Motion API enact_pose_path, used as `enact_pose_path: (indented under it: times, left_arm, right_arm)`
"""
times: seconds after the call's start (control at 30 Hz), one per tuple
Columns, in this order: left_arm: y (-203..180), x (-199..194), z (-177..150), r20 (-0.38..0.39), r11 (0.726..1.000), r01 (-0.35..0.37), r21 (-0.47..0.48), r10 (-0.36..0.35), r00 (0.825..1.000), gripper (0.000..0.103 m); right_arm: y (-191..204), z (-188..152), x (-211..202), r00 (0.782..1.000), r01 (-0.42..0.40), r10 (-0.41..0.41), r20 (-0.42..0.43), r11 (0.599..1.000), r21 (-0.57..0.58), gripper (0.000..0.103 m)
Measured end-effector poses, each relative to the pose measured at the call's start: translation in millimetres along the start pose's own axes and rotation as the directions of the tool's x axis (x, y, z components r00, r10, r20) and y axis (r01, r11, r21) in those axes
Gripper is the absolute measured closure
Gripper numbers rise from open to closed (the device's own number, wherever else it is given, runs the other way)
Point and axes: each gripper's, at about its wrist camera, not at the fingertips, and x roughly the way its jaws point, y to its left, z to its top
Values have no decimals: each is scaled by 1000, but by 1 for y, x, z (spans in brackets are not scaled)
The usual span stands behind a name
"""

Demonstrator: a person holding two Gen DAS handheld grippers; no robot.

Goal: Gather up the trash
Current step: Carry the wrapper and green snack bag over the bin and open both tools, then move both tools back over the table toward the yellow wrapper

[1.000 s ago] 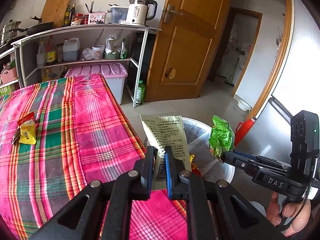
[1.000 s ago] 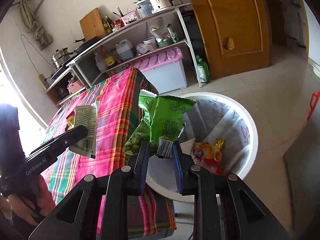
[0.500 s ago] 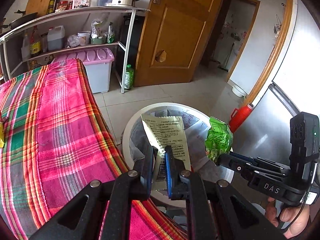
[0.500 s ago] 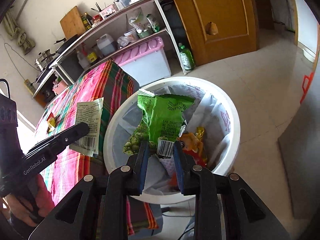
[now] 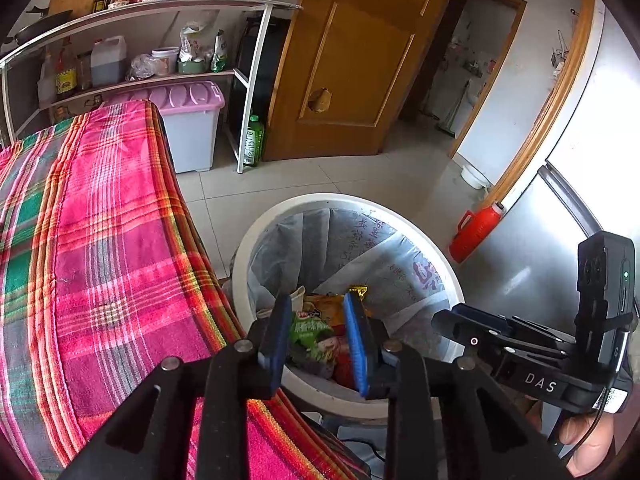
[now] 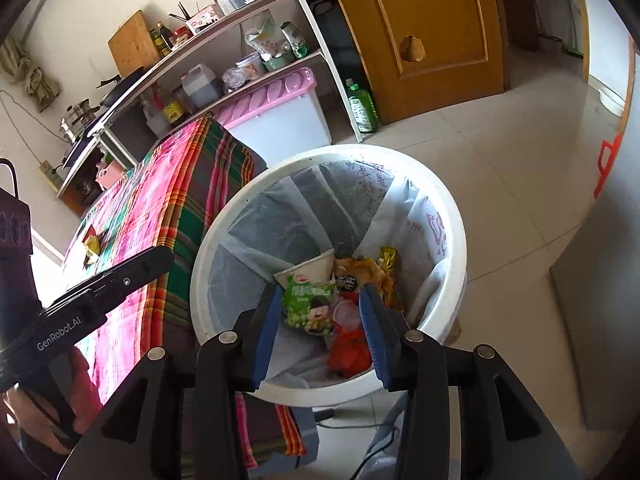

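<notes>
A white trash bin [image 5: 436, 252] with a plastic liner stands on the floor beside the table; it also shows in the right wrist view [image 6: 452, 208]. A green snack packet [image 6: 310, 306], a pale wrapper [image 6: 308, 270], an orange packet [image 6: 362, 276] and red trash lie inside it. My left gripper [image 5: 318, 344] is open and empty above the bin's near rim. My right gripper [image 6: 320, 328] is open and empty above the bin. A small yellow wrapper [image 6: 91, 245] lies far back on the plaid tablecloth [image 6: 168, 204].
The table with the pink plaid cloth [image 5: 88, 248] is left of the bin. A metal shelf rack [image 5: 160, 12], a pink-lidded storage box [image 5: 188, 120], a green bottle [image 5: 254, 140], a wooden door [image 5: 360, 60] and a red thermos [image 5: 474, 230] stand around the tiled floor.
Both grippers opened over the bin. The pale wrapper dropped from the left gripper and the green packet from the right; both now lie in the bin.
</notes>
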Motion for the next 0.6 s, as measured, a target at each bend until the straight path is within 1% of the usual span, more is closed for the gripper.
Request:
enact_pose_path:
  times: [0.13, 0.33, 0.6]
  left_arm:
    - [3, -14, -1, 29, 1000, 3, -6, -3, 1000, 75]
    - [12, -41, -4, 86, 999, -24, -21, 26, 996, 75]
    - [29, -77, -13, 157, 997, -71, -41, 76, 985, 75]
  right_arm:
    - [6, 1, -10, 999, -17, 17, 27, 1000, -12, 61]
    - [23, 1, -24, 996, -53, 57, 68, 997, -56, 61]
    - [55, -2, -37, 990, -95, 106, 88, 988, -126, 61]
